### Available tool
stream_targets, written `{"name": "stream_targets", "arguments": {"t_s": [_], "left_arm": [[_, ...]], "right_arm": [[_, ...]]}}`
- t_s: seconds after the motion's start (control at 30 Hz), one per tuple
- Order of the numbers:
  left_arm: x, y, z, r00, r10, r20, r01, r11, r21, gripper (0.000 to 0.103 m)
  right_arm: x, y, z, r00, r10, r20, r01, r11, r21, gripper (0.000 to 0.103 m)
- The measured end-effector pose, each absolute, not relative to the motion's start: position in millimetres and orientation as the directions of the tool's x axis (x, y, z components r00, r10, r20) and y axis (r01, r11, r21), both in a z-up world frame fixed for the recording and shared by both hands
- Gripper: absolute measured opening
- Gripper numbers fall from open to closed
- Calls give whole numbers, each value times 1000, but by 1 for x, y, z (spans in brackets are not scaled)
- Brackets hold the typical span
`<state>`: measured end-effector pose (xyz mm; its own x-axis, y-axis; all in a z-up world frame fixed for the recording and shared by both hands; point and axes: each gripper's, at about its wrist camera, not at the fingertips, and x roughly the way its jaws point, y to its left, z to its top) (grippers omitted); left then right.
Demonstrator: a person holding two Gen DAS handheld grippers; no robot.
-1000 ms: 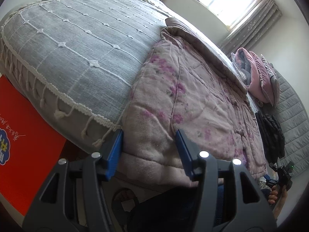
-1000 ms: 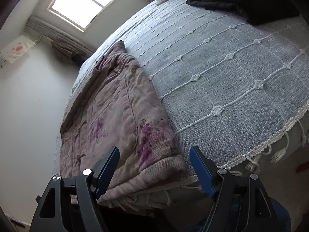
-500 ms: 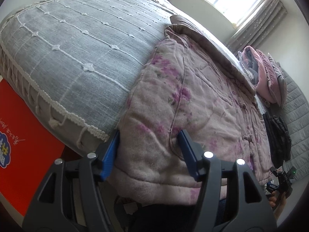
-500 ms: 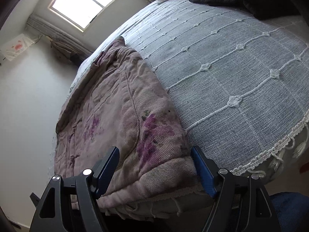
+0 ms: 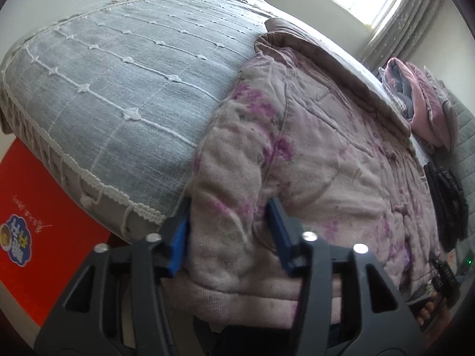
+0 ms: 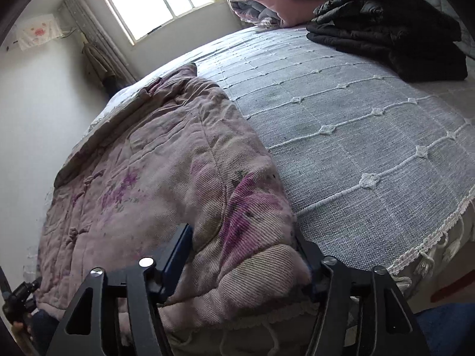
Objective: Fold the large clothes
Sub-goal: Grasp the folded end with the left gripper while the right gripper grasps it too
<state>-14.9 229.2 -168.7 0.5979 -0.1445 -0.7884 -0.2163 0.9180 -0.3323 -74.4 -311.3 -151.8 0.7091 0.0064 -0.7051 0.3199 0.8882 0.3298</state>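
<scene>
A padded pink jacket with purple flowers (image 5: 326, 148) lies flat on the grey bedspread (image 5: 133, 74), its hem at the near edge of the bed. My left gripper (image 5: 228, 234) has one hem corner bunched between its blue pads, and its jaws are closing on the cloth. In the right wrist view the same jacket (image 6: 148, 163) runs away toward the window. My right gripper (image 6: 242, 249) is at the other hem corner, its jaws closing with the thick fabric bulging between the pads.
A folded black garment (image 6: 386, 29) and a pink-and-grey pillow stack (image 6: 276, 3) sit at the far side of the bedspread (image 6: 356, 133). A red board (image 5: 38, 207) stands on the floor beside the fringed bed edge.
Both grippers moved forward over the jacket's hem corners. Their jaws narrowed, and the cloth now fills the gap between each pair of pads.
</scene>
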Motion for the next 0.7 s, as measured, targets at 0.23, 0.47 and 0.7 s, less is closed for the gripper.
{"name": "stream_targets", "arguments": {"t_s": [0.23, 0.47, 0.7], "left_arm": [[-15, 227, -152, 603, -165, -781, -221, 906, -362, 25], [-11, 236, -165, 599, -253, -760, -242, 847, -473, 34], [-8, 229, -168, 589, -238, -772, -218, 873, -436, 36]], "right_arm": [[-78, -305, -149, 735, 8, -678, 296, 896, 331, 33], [-76, -307, -154, 736, 33, -676, 303, 877, 373, 40], [-71, -301, -155, 720, 19, -693, 312, 884, 348, 43]]}}
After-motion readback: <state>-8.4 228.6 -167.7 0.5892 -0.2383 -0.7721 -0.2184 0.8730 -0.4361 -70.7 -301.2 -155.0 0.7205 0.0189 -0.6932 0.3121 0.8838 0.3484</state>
